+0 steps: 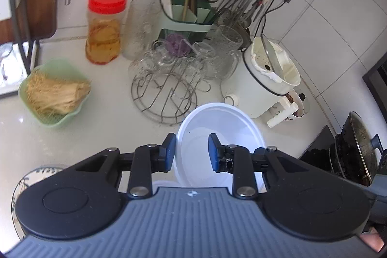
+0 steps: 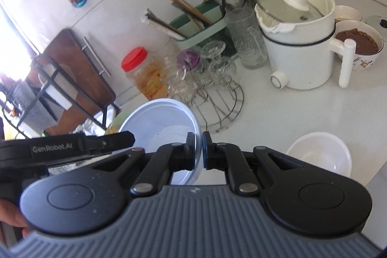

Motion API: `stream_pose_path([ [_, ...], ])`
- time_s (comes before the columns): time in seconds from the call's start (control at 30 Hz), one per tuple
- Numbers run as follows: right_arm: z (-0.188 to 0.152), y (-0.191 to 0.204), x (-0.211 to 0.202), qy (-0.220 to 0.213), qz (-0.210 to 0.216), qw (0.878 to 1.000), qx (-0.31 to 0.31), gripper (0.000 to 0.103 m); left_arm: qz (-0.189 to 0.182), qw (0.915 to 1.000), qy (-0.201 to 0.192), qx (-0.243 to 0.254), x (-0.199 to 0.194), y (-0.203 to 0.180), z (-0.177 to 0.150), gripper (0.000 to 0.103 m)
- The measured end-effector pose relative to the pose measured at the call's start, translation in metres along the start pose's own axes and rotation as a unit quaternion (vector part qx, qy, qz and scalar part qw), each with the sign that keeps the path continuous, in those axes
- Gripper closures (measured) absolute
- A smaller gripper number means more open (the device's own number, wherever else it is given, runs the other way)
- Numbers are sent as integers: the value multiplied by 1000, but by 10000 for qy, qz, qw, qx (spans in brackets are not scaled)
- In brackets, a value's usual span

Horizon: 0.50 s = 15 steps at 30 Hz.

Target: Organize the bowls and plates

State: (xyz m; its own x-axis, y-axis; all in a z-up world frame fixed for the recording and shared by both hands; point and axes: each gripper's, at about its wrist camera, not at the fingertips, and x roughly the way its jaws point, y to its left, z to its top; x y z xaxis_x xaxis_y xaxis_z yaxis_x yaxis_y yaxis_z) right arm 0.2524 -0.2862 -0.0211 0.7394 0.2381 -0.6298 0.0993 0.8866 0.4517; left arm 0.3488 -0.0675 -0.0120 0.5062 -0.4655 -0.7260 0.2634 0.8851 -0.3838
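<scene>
Right claw [image 2: 198, 149] pinches the white bowl [image 2: 162, 122] rim, frame centre; left claw [image 1: 191, 151] straddles the rim, grip unclear. Second bowl [image 2: 319, 156] waits lower right on the worktop [image 2: 302, 110]; stacking unfinished.

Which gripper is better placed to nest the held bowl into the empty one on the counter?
Right. The right gripper is shut on the held bowl at its rim, and the empty bowl sits close on its right; the left camera doesn't show it.
</scene>
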Motion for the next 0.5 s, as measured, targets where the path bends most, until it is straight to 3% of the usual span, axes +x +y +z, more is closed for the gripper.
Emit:
stream_pose_path([
  [0.5,-57,6,35,797,-248,9958,-389,92,384,9971,634,-157,36,48,-56,71],
])
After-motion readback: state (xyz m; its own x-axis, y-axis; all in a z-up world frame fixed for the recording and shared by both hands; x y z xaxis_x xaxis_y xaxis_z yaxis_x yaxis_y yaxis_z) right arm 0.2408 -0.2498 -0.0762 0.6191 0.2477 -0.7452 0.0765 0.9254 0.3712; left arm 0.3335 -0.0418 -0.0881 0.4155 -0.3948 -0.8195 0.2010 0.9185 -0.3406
